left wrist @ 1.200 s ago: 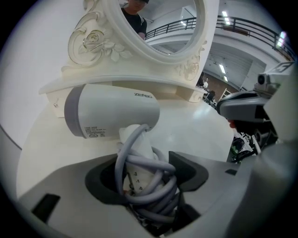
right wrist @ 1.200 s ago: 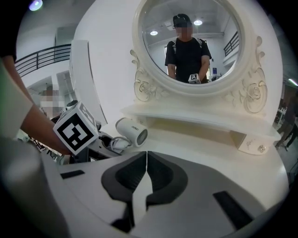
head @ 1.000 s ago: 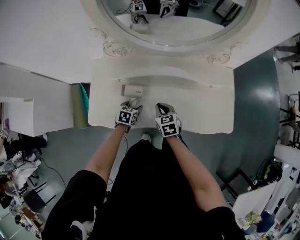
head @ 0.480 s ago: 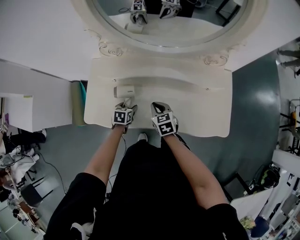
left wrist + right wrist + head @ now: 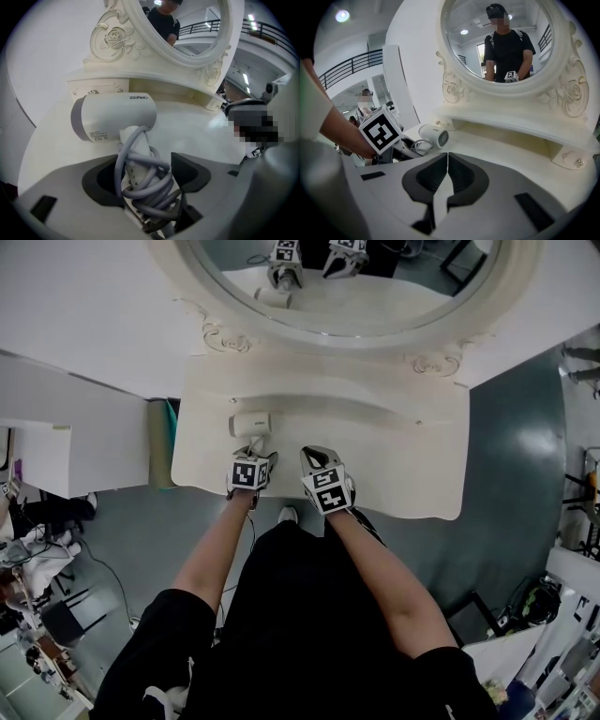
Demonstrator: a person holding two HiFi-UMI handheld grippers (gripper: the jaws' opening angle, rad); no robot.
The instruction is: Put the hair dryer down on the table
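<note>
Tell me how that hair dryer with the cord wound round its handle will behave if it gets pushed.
The hair dryer has a round barrel, so it may rock or roll a little. Its cord is loosely wound and probably floppy, likely to slip loose.

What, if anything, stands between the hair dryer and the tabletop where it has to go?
Nothing visible does. Bare table lies right under the hair dryer. The jaws of the left gripper have just been opening, with the dryer's cord-wrapped handle between them.
</note>
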